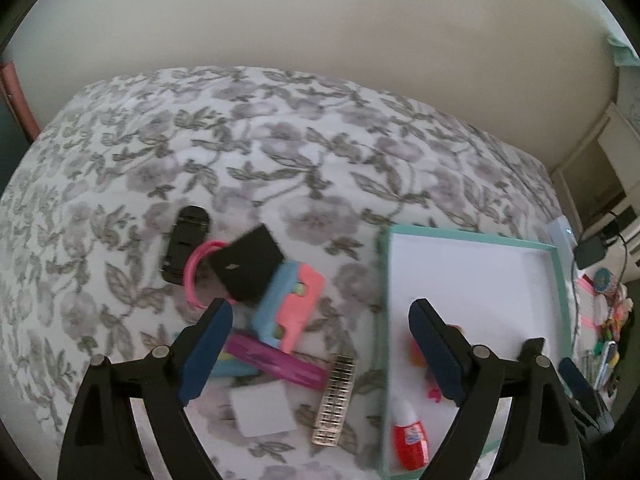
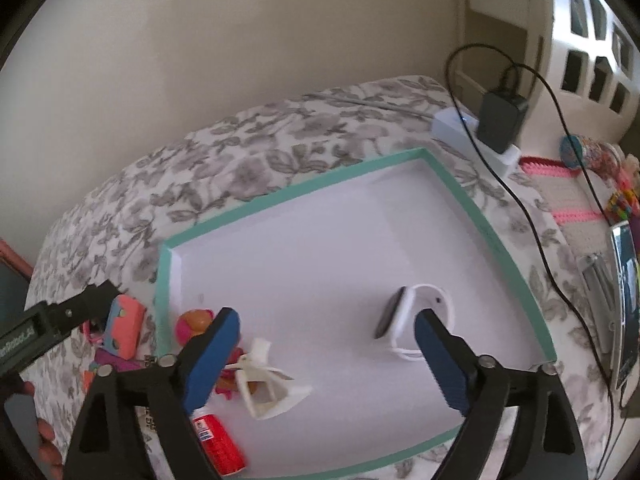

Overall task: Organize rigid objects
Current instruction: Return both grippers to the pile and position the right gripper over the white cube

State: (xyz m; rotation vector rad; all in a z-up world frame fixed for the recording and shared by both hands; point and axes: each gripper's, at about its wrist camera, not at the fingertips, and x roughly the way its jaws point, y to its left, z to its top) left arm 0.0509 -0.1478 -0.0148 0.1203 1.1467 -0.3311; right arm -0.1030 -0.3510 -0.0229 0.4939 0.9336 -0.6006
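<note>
Bed with grey floral cover against a plain cream wall; a shallow teal-rimmed tray with a white floor lies on it.

Left wrist view: left tongs spread wide, nothing between the pads. Nearest, on the cover left of the tray: a white block, a grey gridded bar, a magenta case. Beyond these a pink-and-blue toy, a black box overlapping a pink ring, then a black clip-like piece. This pile shows only partly in the other view.

Right wrist view: right tongs also wide apart, empty, over the tray. Near-left corner of the tray: red-and-white bottle, white plastic frame, orange-pink toy. Farther, toward the right rim: white smartwatch on its edge, seen only here. Past the tray's far corner, a black charger on a white strip.
</note>
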